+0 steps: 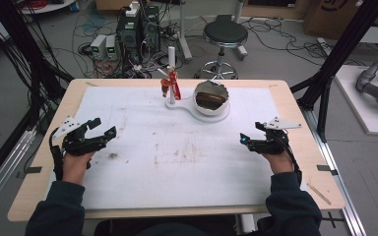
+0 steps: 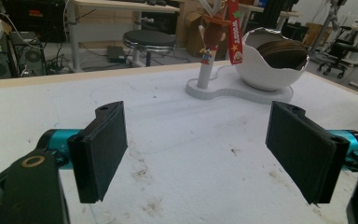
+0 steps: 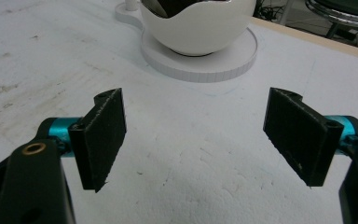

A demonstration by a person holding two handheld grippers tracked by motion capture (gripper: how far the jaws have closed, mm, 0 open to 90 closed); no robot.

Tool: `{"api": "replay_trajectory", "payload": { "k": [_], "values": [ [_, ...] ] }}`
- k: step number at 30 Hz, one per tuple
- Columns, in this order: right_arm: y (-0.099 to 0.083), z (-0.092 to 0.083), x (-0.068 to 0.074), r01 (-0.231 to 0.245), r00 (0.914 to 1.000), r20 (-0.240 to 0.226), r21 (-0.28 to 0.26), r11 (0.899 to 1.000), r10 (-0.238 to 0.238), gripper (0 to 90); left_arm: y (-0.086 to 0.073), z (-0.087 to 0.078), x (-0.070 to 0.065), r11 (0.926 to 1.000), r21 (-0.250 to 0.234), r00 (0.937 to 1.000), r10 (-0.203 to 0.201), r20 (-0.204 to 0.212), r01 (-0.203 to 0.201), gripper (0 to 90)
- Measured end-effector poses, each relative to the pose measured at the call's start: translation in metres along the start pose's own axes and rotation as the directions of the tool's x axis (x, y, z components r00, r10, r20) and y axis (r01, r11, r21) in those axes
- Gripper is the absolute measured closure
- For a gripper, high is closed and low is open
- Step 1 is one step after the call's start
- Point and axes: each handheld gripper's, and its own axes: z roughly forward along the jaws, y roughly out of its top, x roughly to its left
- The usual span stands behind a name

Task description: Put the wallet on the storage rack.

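Eggshell bowl contents unclear, left tool and right tool wide apart, empty

The high view looks forward and down from above the person's side, taking in the whole wooden desk with its white stained sheet and the floor beyond. Each gripper view sits low, close over that sheet, looking between two black pads toward the far edge. All three share the white eggshell-shaped bowl on its white base.
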Motion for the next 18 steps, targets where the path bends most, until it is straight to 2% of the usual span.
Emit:
{"api": "replay_trajectory", "payload": {
  "k": [18],
  "values": [
    [0.0027, 0.0007, 0.0004, 0.017, 0.9994, 0.031, 0.003, 1.000, -0.017, 21.4, -0.0019, -0.0009, 0.0014, 0.9999, -0.007, 1.0000, -0.008, 0.001, 0.008, 20.5]
  ]
}}
